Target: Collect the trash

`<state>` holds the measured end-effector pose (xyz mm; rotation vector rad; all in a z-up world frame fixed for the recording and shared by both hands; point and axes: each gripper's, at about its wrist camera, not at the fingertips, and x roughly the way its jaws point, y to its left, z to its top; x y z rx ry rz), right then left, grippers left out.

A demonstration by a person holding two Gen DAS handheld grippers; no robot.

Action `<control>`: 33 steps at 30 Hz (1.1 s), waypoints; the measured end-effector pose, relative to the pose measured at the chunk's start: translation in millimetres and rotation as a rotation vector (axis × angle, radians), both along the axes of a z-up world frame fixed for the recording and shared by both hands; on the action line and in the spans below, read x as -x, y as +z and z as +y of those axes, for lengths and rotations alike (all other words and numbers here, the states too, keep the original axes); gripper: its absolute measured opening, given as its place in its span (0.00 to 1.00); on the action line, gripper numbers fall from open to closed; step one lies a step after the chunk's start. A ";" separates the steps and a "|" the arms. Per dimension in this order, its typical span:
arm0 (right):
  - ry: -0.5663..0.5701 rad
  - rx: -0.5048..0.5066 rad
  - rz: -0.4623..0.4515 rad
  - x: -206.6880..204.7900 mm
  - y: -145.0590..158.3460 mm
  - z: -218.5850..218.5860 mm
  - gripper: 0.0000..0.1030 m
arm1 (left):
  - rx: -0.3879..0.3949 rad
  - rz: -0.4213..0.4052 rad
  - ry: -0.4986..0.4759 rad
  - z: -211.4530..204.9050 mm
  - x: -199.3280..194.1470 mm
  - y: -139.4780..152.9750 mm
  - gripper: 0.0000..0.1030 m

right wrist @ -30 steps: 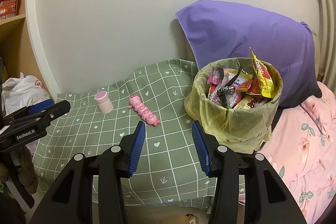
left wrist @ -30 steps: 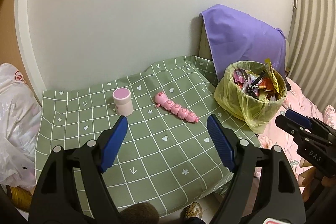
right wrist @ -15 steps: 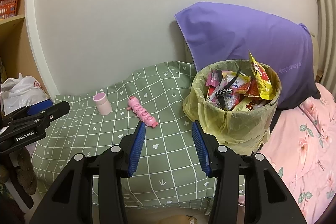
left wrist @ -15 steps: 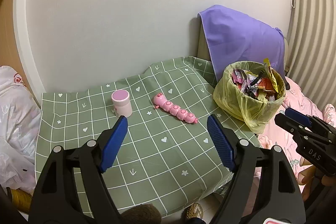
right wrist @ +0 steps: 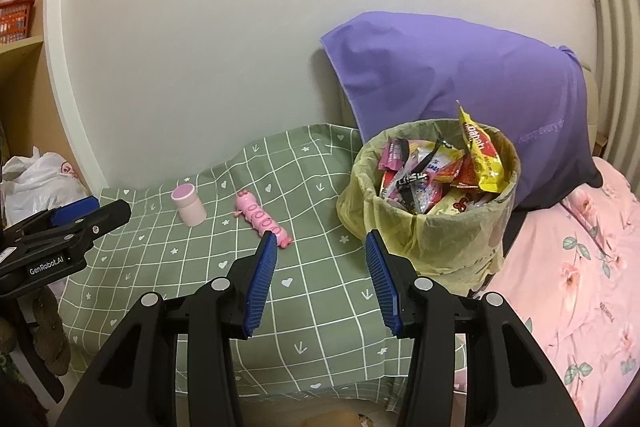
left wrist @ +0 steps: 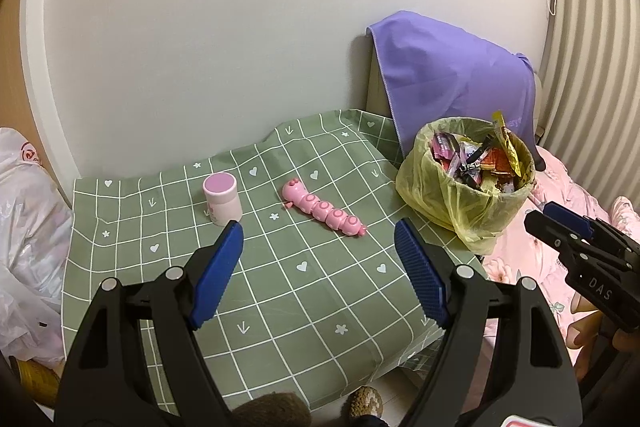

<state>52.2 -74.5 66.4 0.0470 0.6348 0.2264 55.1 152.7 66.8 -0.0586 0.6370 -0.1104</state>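
A trash bin (left wrist: pixel 468 203) lined with a yellow-green bag stands at the right edge of the green checked tablecloth (left wrist: pixel 280 275), filled with several snack wrappers (left wrist: pixel 476 163). It also shows in the right wrist view (right wrist: pixel 432 227), wrappers (right wrist: pixel 440 167) heaped to the rim. My left gripper (left wrist: pixel 318 251) is open and empty, held above the table's front, left of the bin. My right gripper (right wrist: pixel 320 259) is open and empty, just front-left of the bin. Each gripper appears at the edge of the other's view.
A pink lidded cup (left wrist: pixel 222 199) and a pink caterpillar toy (left wrist: pixel 324 213) lie on the cloth. A purple pillow (right wrist: pixel 460 87) leans on the wall behind the bin. A pink floral bed (right wrist: pixel 580 259) lies right. A white plastic bag (left wrist: pixel 28 227) sits left.
Both grippers have drawn back and risen slightly from the table, so the bin and toys look a little farther away. Both stay open and empty.
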 end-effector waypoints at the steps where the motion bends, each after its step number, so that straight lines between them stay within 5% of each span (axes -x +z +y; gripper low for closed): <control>1: -0.002 -0.001 -0.002 0.3 0.5 -0.9 0.43 | 0.000 0.000 -0.001 -0.8 0.8 0.4 0.72; 33: -0.021 -0.001 -0.017 9.1 3.9 -17.0 0.43 | -0.009 -0.017 -0.028 -15.4 9.0 6.1 0.72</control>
